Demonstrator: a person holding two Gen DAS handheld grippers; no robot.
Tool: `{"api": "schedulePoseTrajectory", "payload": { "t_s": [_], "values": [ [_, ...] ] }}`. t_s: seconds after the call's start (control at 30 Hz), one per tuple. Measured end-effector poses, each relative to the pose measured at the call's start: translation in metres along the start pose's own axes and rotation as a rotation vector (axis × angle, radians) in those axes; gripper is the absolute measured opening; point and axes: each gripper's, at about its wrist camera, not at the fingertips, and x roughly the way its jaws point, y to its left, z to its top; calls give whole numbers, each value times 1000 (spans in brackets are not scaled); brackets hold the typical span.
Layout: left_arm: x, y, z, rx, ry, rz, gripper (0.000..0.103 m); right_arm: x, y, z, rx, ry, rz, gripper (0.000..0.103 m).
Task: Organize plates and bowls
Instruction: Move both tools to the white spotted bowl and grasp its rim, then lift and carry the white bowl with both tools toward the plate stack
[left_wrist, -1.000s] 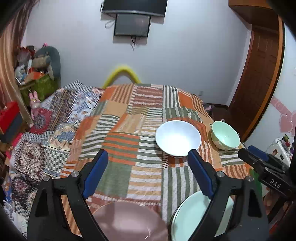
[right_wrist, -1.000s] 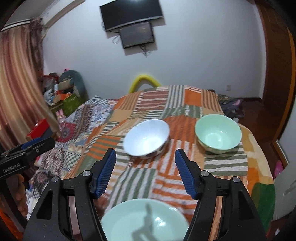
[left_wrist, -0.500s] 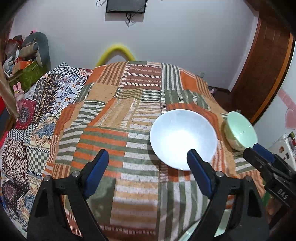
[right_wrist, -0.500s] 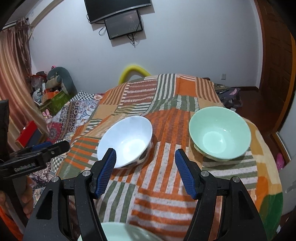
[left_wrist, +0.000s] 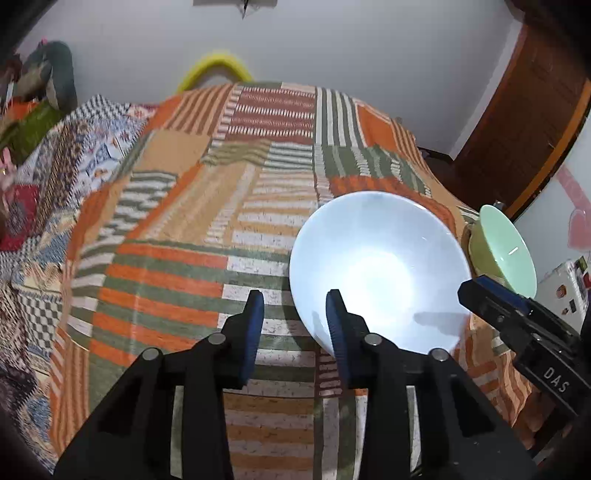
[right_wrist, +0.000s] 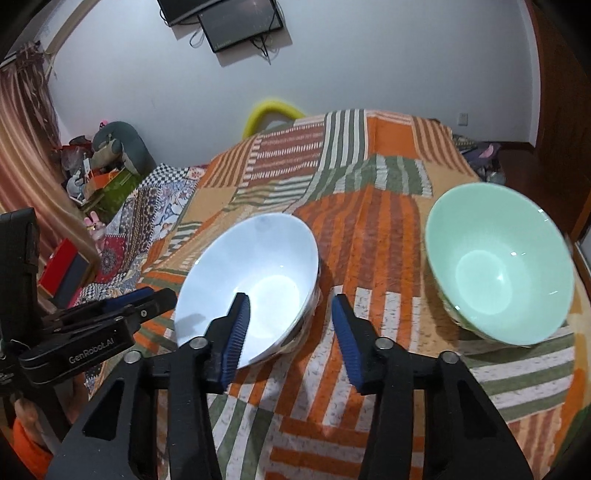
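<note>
A white bowl (left_wrist: 380, 266) (right_wrist: 258, 266) sits on the patchwork striped bedspread (left_wrist: 221, 221), and a pale green bowl (left_wrist: 506, 247) (right_wrist: 495, 266) stands apart to its right. My left gripper (left_wrist: 294, 317) straddles the white bowl's near left rim, one finger inside and one outside. Its jaws are closing and a gap still shows at the rim. My right gripper (right_wrist: 290, 325) straddles the same bowl's right rim. Its jaws are closing too, and neither pad presses on the rim. Each gripper also shows at the edge of the other's view.
The green bowl stands near the bed's right edge, with a wooden door (left_wrist: 517, 110) beyond it. A yellow arc (left_wrist: 214, 66) rises at the bed's far end. Toys and boxes (right_wrist: 103, 166) pile up at the left, and screens (right_wrist: 240, 26) hang on the wall.
Both grippers moved forward and down onto the white bowl, and their jaws narrowed around its rim. The pink and green plates at the near edge dropped out of view.
</note>
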Motion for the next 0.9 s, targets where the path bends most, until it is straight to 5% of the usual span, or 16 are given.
{"api": "schedulePoseTrajectory", "payload": {
  "t_s": [0.43, 0.9],
  "values": [
    [32, 2, 6, -44, 38, -49, 11, 20, -1, 2, 12, 50, -6, 19],
    [15, -10, -1, 14, 25, -8, 11, 13, 5, 5, -3, 59, -25, 18]
  ]
}}
